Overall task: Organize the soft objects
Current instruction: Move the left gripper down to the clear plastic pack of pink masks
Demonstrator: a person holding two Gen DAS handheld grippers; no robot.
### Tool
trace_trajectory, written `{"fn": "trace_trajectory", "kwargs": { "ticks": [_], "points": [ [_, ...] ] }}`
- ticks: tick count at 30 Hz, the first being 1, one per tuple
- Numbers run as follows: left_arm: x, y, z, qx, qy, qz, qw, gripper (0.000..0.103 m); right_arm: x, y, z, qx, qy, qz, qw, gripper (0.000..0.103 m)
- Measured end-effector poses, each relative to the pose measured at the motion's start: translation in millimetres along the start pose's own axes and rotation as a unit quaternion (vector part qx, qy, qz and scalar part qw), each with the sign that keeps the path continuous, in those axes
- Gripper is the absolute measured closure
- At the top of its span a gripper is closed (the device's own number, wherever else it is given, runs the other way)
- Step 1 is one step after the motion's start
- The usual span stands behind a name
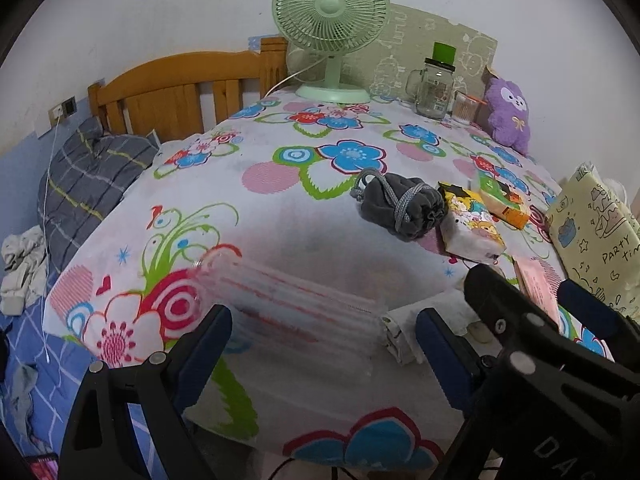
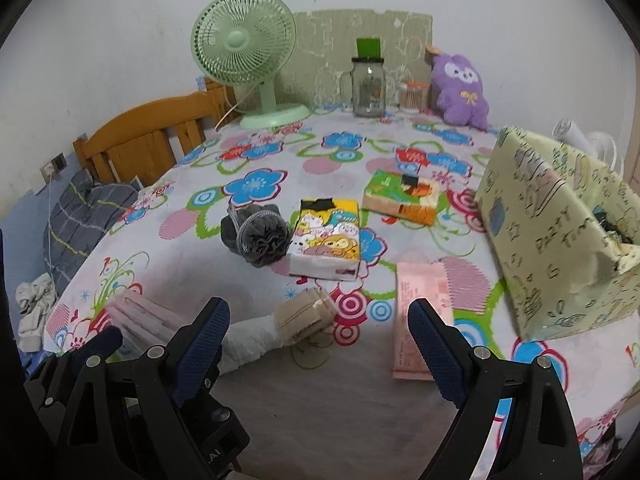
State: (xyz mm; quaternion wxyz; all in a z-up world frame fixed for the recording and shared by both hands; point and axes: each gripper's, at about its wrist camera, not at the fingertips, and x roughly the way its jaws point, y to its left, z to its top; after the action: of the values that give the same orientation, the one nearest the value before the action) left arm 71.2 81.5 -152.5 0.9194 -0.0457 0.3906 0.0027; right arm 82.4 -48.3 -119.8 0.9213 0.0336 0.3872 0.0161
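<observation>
On the floral tablecloth (image 2: 280, 152) lie a grey drawstring pouch (image 2: 256, 232), a yellow cartoon tissue pack (image 2: 326, 240), a green-orange tissue pack (image 2: 400, 196), a pink packet (image 2: 420, 312), a beige-and-white rolled cloth (image 2: 280, 324) and a clear plastic pack (image 1: 296, 312). A purple plush toy (image 2: 460, 88) sits at the back. My left gripper (image 1: 324, 344) is open above the clear pack. My right gripper (image 2: 320, 344) is open and empty, near the rolled cloth. The pouch (image 1: 400, 204) and yellow pack (image 1: 472, 228) also show in the left wrist view.
A yellow-green "Party Time" box (image 2: 560, 232) stands open at the right. A green fan (image 2: 248, 52), a glass jar (image 2: 368, 88) and a small cup (image 2: 412, 98) stand at the back. A wooden bed headboard (image 2: 144, 136) and bedding (image 1: 88, 184) lie left of the table.
</observation>
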Motion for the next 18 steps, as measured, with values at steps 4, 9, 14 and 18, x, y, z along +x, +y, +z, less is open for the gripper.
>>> {"fn": "trace_trajectory", "kwargs": {
  "ticks": [4, 9, 14, 18],
  "points": [
    [4.1, 1.6, 4.6, 0.015, 0.005, -0.004, 0.9999, 0.009, 10.4, 3.3, 3.6, 0.007, 0.026, 0.007, 1.0, 0.01],
    [9.2, 4.4, 6.1, 0.04, 0.012, -0.023, 0.9989, 0.005, 26.0, 15.2, 5.6, 0.003, 0.058, 0.021, 0.998, 0.019],
    [14.4, 6.6, 10.0, 0.055, 0.019, -0.04, 0.9975, 0.001, 36.4, 21.5, 7.5, 0.007, 0.072, 0.026, 0.997, 0.022],
    [18.7, 4.9, 13.7, 0.072, 0.029, -0.053, 0.9956, 0.001, 42.5, 21.6, 8.5, 0.017, 0.082, 0.033, 0.996, 0.03]
  ]
}}
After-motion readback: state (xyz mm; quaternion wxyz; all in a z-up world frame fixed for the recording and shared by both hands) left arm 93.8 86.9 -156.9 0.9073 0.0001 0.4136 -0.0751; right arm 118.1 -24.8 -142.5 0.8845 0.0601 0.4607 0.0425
